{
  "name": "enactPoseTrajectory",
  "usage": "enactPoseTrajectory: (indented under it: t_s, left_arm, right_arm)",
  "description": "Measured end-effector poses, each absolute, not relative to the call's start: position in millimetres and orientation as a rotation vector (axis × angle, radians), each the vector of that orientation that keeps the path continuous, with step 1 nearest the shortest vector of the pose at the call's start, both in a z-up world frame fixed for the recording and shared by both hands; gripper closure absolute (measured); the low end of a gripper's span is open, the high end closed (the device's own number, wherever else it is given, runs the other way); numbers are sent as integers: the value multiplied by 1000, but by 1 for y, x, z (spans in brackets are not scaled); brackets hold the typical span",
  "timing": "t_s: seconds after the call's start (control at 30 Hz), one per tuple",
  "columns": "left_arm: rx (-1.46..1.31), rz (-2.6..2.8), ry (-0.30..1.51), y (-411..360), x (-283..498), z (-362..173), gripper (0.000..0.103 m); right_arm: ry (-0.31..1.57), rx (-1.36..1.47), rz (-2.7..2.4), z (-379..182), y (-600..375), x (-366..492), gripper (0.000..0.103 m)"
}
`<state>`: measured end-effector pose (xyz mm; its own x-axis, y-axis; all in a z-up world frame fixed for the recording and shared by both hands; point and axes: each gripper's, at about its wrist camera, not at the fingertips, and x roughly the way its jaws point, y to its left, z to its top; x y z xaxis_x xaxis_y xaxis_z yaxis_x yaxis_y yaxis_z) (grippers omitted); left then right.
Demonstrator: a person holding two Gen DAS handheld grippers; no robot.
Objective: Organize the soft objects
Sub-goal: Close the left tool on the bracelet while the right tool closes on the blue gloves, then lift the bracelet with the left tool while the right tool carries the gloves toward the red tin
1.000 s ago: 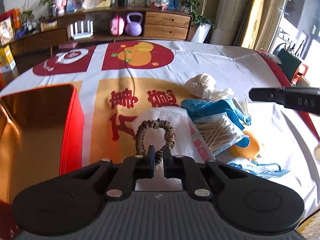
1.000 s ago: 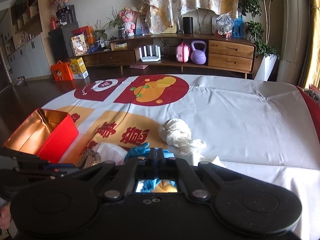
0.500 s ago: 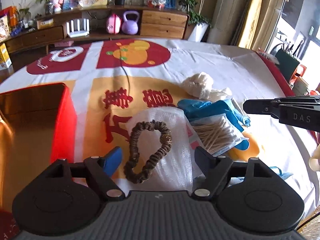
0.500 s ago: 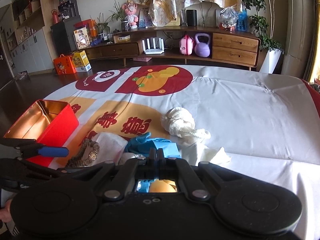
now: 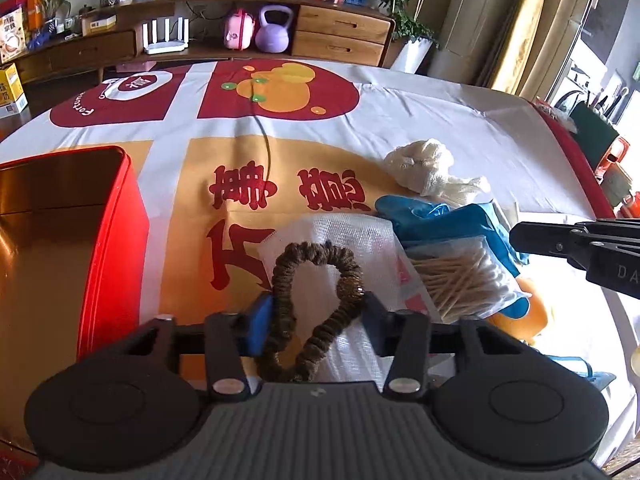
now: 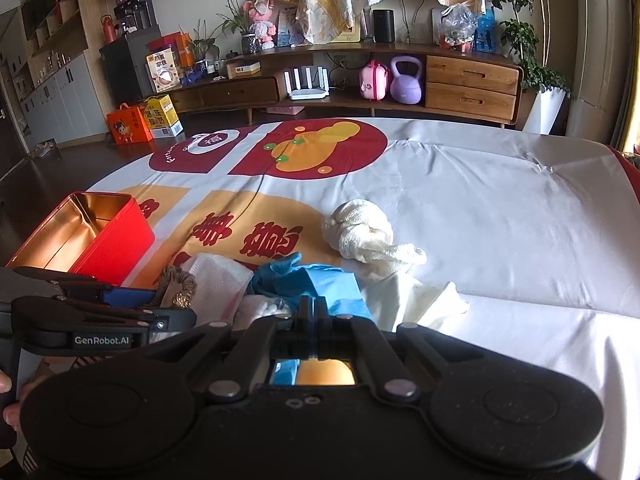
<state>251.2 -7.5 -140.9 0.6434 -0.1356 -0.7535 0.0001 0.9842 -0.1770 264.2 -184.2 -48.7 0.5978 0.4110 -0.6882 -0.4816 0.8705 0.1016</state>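
A brown scrunchie (image 5: 316, 252) lies on a white gauze sheet (image 5: 360, 236) on the printed tablecloth. My left gripper (image 5: 316, 316) straddles its near half, jaws closing, with the blue pads against both sides of the loop. In the right wrist view the scrunchie (image 6: 176, 280) shows just past the left gripper (image 6: 168, 306). My right gripper (image 6: 314, 312) is shut on nothing and hovers over a blue glove (image 6: 316, 280); its tip (image 5: 516, 238) enters the left wrist view from the right. An open red tin (image 5: 112, 240) stands to the left.
Right of the scrunchie lie the blue glove (image 5: 432, 216), a bag of cotton swabs (image 5: 460, 280), an orange soft object (image 5: 532, 312) and a knotted white cloth (image 5: 424, 164). The red tin (image 6: 116, 236) is gold inside. A wooden sideboard stands beyond the table.
The left gripper let the scrunchie go, opened wide, came forward and lower, and its jaws have narrowed onto the scrunchie's sides. The right gripper stayed shut and almost still.
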Motion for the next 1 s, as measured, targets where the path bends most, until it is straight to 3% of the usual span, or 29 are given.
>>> enactPoseTrajectory:
  t_s: [0.07, 0.13, 0.3, 0.57, 0.83, 1.0]
  left_arm:
    - [-161, -72, 861, -7, 250, -139, 71]
    - [-165, -79, 860, -6, 248, -138, 74]
    - [-156, -77, 842, -4, 238, -129, 74]
    - [-163, -131, 831, -6, 220, -116, 85]
    - [-150, -143, 808, -6, 209, -100, 85]
    - [-149, -145, 820, -6, 210, -101, 85]
  right_arm:
    - [772, -99, 519, -48, -184, 265, 103]
    - [769, -100, 515, -48, -184, 264, 103]
    - [762, -102, 512, -47, -183, 259, 103]
    - [740, -103, 509, -38, -179, 251, 103]
    - [703, -99, 516, -23, -182, 245, 103]
    - [725, -110, 511, -28, -181, 253, 85]
